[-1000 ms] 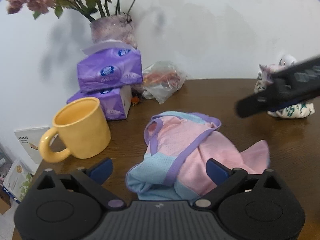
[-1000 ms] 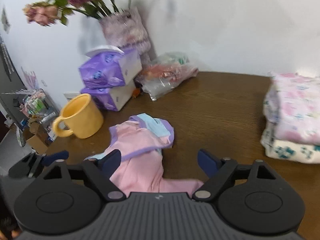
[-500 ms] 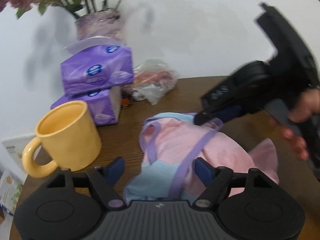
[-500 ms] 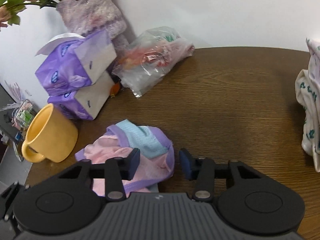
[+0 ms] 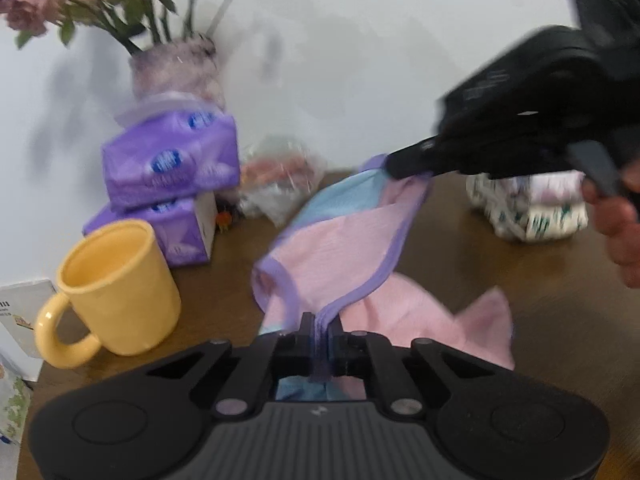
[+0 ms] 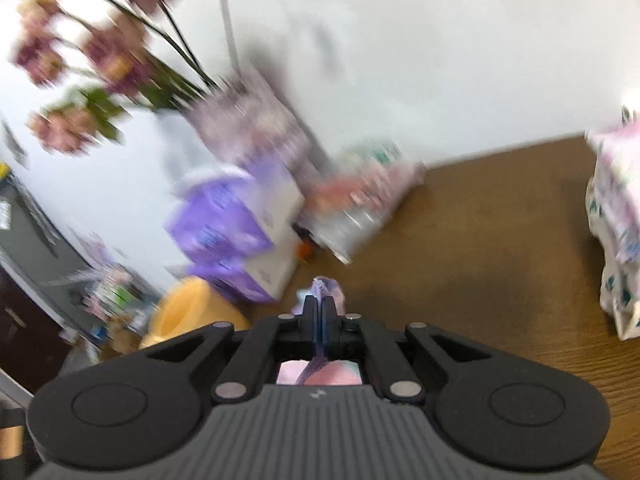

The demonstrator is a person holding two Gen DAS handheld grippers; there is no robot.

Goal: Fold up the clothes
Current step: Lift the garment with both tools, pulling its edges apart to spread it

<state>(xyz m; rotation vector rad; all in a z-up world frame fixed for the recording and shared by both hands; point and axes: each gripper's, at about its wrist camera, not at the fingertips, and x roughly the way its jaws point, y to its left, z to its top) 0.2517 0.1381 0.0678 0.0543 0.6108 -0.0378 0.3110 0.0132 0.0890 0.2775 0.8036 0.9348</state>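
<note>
Half a second before, both grippers stood spread over the garment lying crumpled on the table; at this moment each had pinched a purple-trimmed edge and lifted it.

From the left wrist view, the left gripper (image 5: 319, 344) was pressed together on the purple binding of the pink and blue garment (image 5: 340, 252), which stretched upward to the right gripper (image 5: 394, 168), its tail resting on the brown table (image 5: 520, 280) beside the yellow mug (image 5: 116, 292). Keeping even tension between both pinches and raising it clear of the mug would, I judged, let it hang flat.

From the right wrist view, the right gripper's fingers were clamped on a purple fold. Blur marked fast motion here, unlike earlier, and the folded stack (image 6: 616, 224) sat at right.
</note>
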